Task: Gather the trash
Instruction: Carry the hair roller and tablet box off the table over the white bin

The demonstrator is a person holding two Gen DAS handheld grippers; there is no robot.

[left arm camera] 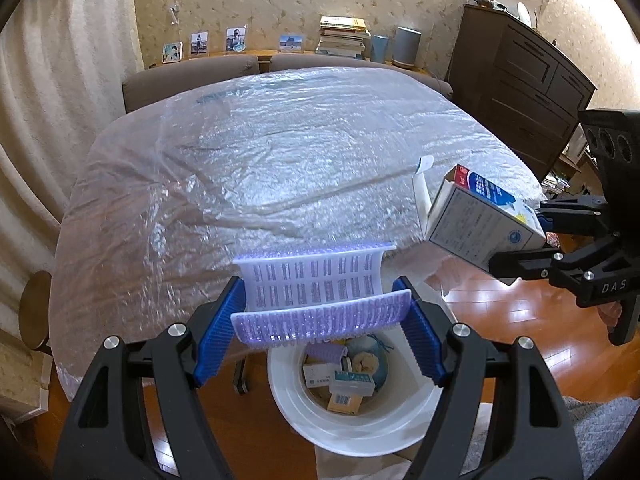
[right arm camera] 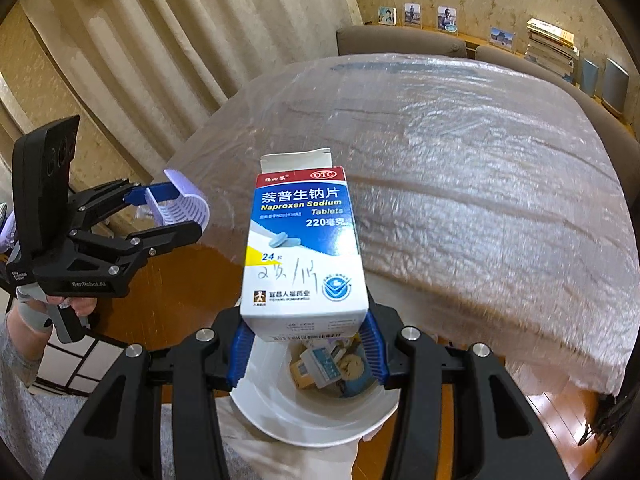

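Observation:
My left gripper (left arm camera: 320, 312) is shut on a curved lilac plastic mesh piece (left arm camera: 316, 292), held between the blue pads just above a white trash bin (left arm camera: 360, 432). In the right wrist view the same gripper (right arm camera: 176, 210) and lilac piece (right arm camera: 180, 200) hang at the left. My right gripper (right arm camera: 306, 336) is shut on a white and blue medicine box (right arm camera: 304, 240) with its top flap open, also over the white bin (right arm camera: 312, 420). The left wrist view has that box (left arm camera: 480, 220) at the right, clamped in the right gripper (left arm camera: 520, 240). Several small boxes and scraps lie inside the bin.
A table wrapped in crinkled clear plastic (left arm camera: 260, 168) stretches behind the bin. Brown chairs (left arm camera: 192, 76), a dark cabinet (left arm camera: 520, 80), a round stool (left arm camera: 36, 312) and a curtain surround it. A wooden floor (left arm camera: 500, 320) shows around the bin. A person's hand (right arm camera: 76, 304) grips the left tool.

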